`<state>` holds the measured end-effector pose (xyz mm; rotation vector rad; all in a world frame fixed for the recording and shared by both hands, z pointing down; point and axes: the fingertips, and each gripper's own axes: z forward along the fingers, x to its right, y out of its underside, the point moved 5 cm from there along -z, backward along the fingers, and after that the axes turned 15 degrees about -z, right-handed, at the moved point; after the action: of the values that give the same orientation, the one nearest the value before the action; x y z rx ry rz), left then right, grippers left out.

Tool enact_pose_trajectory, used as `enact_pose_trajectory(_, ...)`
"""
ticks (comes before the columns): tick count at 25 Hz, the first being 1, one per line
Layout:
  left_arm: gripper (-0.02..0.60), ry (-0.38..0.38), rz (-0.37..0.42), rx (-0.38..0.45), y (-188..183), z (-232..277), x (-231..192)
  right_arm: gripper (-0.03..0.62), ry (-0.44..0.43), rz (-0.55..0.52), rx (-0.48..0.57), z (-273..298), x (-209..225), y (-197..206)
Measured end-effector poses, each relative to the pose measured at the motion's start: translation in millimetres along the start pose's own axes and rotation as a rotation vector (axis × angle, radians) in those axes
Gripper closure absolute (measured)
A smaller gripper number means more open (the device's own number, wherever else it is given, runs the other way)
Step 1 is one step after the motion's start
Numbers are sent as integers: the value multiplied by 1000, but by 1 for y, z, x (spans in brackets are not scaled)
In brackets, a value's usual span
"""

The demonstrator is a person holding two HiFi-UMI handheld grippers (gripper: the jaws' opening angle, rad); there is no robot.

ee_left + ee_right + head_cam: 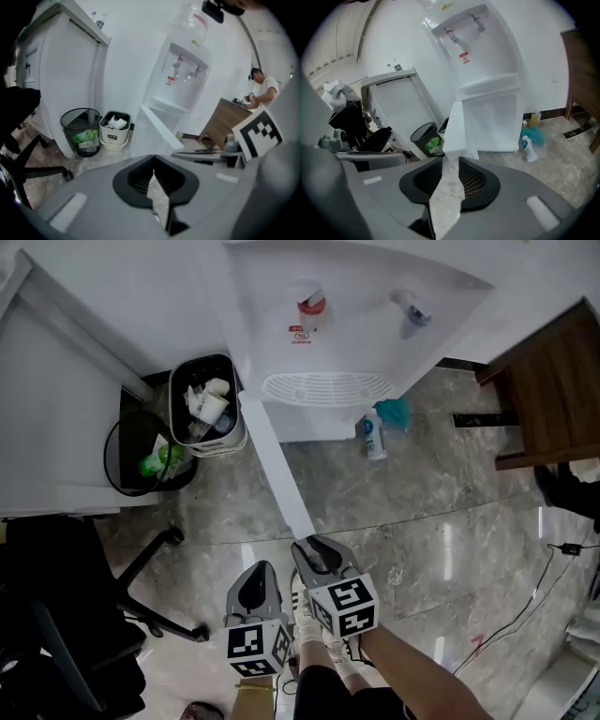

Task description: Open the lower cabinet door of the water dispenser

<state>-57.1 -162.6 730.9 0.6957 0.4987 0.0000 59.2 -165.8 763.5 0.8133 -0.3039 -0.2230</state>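
Note:
The white water dispenser stands at the far wall, with red and blue taps above a drip grille. Its lower cabinet door stands swung wide open, its edge reaching out over the floor toward me. Both grippers hang low near my feet, short of the door's free end. My right gripper is closest to that end; in its own view the jaws stand a little apart with nothing between them, and the door lies beyond. My left gripper sits beside it, tips together and empty.
A white bin full of rubbish and a black mesh bin stand left of the dispenser. A bottle and a teal cloth lie at its right. There is a wooden cabinet at right, a black office chair at left and a floor cable.

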Motion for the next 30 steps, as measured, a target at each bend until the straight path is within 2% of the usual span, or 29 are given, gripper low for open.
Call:
enact_pose_trajectory(6,575,-11,-16,20,3,-18,-7,597,34,-48,1,-8,-16,-2)
enact_pose_trajectory(11,575,16,4,6,2,-31,22,597,28,-23,20,-52,-16,-7)
enact_pose_trajectory(19,575,56,28,-66,6,-62,80,597,120,8,7,-138,-3,-18)
enact_pose_trajectory(24,575,67,49,-83,9,-74,96,597,143,18,2,-161,-1,-17)
enact_pose_trajectory(30,575,54,62,-90,9,-75,99,597,155,14,-8,-163,3,-18)
